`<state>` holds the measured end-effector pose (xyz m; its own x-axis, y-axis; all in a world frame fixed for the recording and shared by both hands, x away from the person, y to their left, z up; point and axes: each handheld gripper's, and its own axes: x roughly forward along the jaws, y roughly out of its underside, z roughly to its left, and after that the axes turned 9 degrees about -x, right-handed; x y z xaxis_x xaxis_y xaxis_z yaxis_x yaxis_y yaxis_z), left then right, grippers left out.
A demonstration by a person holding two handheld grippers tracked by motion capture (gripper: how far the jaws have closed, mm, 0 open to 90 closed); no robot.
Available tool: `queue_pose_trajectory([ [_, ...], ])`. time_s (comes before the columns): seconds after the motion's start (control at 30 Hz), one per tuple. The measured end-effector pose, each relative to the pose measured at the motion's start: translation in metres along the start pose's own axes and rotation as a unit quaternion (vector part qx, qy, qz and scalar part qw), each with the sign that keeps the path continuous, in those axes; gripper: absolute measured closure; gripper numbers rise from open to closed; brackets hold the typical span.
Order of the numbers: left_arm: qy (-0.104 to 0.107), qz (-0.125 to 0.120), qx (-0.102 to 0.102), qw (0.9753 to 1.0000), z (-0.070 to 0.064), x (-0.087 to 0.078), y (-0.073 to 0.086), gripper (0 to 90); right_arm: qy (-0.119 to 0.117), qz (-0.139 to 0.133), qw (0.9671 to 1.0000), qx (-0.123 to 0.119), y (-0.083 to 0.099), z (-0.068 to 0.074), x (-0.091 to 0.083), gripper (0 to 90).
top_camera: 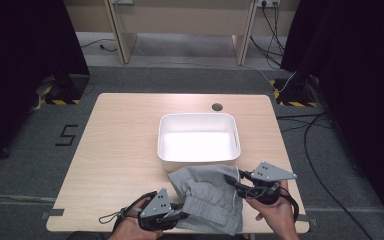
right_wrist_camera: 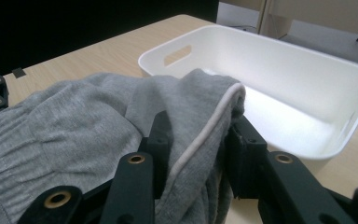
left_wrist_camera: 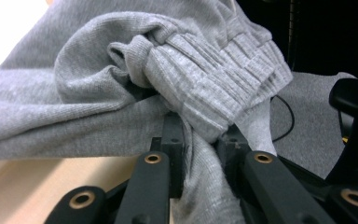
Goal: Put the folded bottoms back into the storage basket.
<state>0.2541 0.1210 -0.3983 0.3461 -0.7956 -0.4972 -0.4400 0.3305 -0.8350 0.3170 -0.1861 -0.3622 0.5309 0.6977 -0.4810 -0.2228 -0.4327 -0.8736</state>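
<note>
A grey knit garment [top_camera: 207,196] with a ribbed elastic waistband lies bunched at the table's front edge, just in front of a white plastic bin [top_camera: 199,156]. My left gripper [top_camera: 182,216] is shut on the garment's lower left part, and in the left gripper view the cloth [left_wrist_camera: 186,70] is pinched between the jaws [left_wrist_camera: 203,149]. At the garment's upper right corner my right gripper [top_camera: 231,181] is shut on a hemmed edge [right_wrist_camera: 200,135]. The bin [right_wrist_camera: 307,79] is empty, its near wall right behind the held edge.
The wooden table [top_camera: 125,145] has a round cable hole [top_camera: 217,106] behind the bin. Dark curtains flank both sides. Cables run over the grey floor [top_camera: 310,135] at the right. A "5" mark [top_camera: 66,135] is on the floor at the left.
</note>
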Motion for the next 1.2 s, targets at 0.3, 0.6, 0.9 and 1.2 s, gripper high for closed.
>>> queue_pose_trajectory([
  [0.3,0.000,-0.015,-0.001,0.9999,0.013,-0.018,-0.031,76.7,-0.006,-0.011,0.9999,-0.011,-0.037,-0.012,0.000,67.1],
  [0.6,-0.018,-0.031,0.001,0.9993,0.032,-0.035,-0.060,76.7,-0.006,-0.016,0.9992,-0.036,-0.085,-0.023,0.006,67.0],
  [0.9,-0.034,-0.026,-0.019,0.9989,0.060,-0.030,-0.076,76.7,-0.015,0.001,0.9994,-0.032,-0.112,-0.045,0.033,67.1],
  [1.2,-0.051,-0.022,-0.035,0.9978,0.083,-0.019,-0.092,76.7,-0.011,0.009,0.9996,-0.026,-0.123,-0.069,0.048,67.1],
])
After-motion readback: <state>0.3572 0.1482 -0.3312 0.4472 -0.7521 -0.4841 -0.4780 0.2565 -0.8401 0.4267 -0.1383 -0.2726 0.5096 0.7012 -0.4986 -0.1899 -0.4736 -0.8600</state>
